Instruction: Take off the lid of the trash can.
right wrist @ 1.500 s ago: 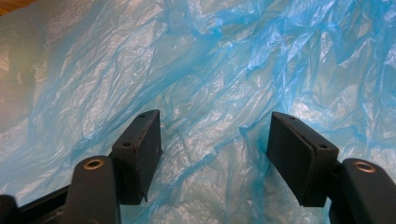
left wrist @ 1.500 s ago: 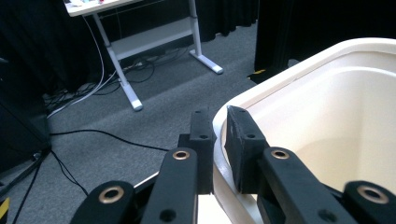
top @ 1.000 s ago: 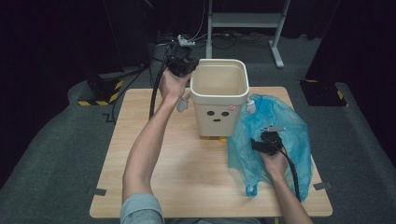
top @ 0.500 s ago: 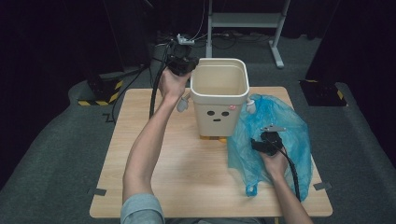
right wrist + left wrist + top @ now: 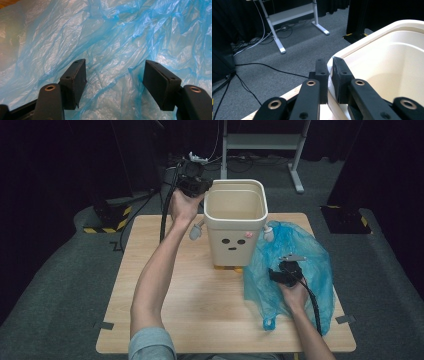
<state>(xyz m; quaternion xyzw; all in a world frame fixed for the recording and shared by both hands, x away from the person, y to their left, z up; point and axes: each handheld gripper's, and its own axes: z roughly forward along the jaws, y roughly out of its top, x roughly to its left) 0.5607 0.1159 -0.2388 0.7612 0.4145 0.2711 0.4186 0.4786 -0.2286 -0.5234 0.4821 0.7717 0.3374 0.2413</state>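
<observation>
Bin [image 5: 235, 227] rim pinched by left tool [image 5: 329, 75], wall hidden between jaws — bag [image 5: 300, 265] crumpled.

Overhead light falls evenly on the table [image 5: 165, 320]; everything from nine round to three o'clock sinks into darkness. The blue bag [image 5: 112, 37] shows soft glare, and the pictures look slightly soft.

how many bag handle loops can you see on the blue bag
1. A small loop of the blue plastic bag lies on the wooden table at the bag's near edge, left of the right forearm. A second handle may be hidden in the crumpled plastic or under the right gripper.
</observation>
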